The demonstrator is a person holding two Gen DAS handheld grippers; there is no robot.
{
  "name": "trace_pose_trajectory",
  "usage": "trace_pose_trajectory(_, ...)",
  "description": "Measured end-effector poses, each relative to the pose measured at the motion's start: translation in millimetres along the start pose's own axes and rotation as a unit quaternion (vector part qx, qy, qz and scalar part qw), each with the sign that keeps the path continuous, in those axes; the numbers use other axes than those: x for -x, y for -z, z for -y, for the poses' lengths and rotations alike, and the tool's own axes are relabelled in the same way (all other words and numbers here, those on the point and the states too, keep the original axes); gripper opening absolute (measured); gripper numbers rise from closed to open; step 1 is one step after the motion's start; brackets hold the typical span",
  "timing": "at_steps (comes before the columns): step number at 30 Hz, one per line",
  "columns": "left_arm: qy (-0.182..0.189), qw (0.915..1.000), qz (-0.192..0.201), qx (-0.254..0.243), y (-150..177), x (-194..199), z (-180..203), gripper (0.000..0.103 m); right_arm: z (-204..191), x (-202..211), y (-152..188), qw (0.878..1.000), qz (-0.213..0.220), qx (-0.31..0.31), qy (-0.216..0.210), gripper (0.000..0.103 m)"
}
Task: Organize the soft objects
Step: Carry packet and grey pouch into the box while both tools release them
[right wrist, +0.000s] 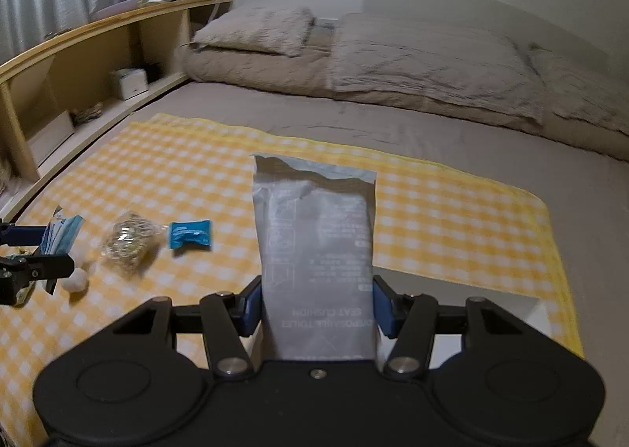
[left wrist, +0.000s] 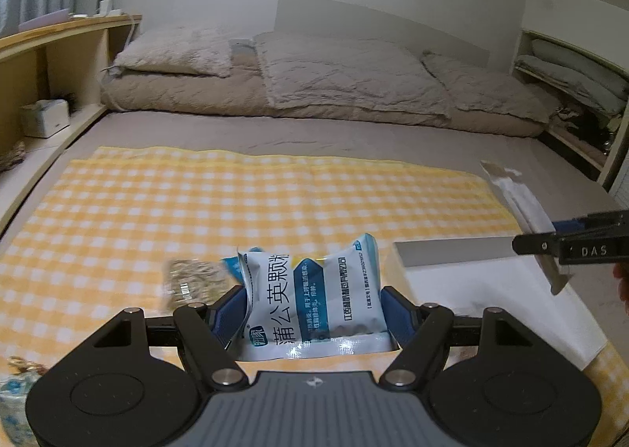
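Note:
My left gripper (left wrist: 314, 309) is shut on a white-and-blue medicine sachet (left wrist: 314, 297), held above the yellow checked cloth (left wrist: 196, 203). It shows at the left edge of the right wrist view (right wrist: 35, 250). My right gripper (right wrist: 316, 301) is shut on a grey seat-cushion packet (right wrist: 314, 234), held upright over a white box (right wrist: 523, 313). The packet shows in the left wrist view (left wrist: 523, 211), above the white box (left wrist: 491, 282). On the cloth lie a clear bag of brownish material (right wrist: 129, 242), a small blue packet (right wrist: 190, 234) and white cotton balls (right wrist: 76, 280).
The cloth lies on a grey bed (left wrist: 314, 132) with beige pillows and a quilt (left wrist: 314, 81) at the far end. A wooden shelf (right wrist: 98, 46) with a tissue box and a green bottle runs along the left. Another packet (left wrist: 15, 400) lies at the near left.

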State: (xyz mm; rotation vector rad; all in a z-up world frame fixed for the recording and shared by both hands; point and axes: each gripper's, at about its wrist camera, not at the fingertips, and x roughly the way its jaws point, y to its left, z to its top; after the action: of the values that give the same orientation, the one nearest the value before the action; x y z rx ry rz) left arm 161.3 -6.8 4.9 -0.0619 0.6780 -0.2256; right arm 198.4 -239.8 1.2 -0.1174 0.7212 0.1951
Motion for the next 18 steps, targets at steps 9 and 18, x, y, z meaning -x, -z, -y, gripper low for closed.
trace_pose_trajectory(9, 0.047, 0.9987, -0.015, -0.014, 2, -20, 58, 0.074, 57, 18, 28, 0.997, -0.026, -0.052, 0.049, 0.057)
trace_pose_trajectory(18, 0.094, 0.9941, -0.043, -0.034, 12, -49, 114, 0.074, 102, 16, 66, 0.991, -0.067, -0.078, 0.088, 0.057)
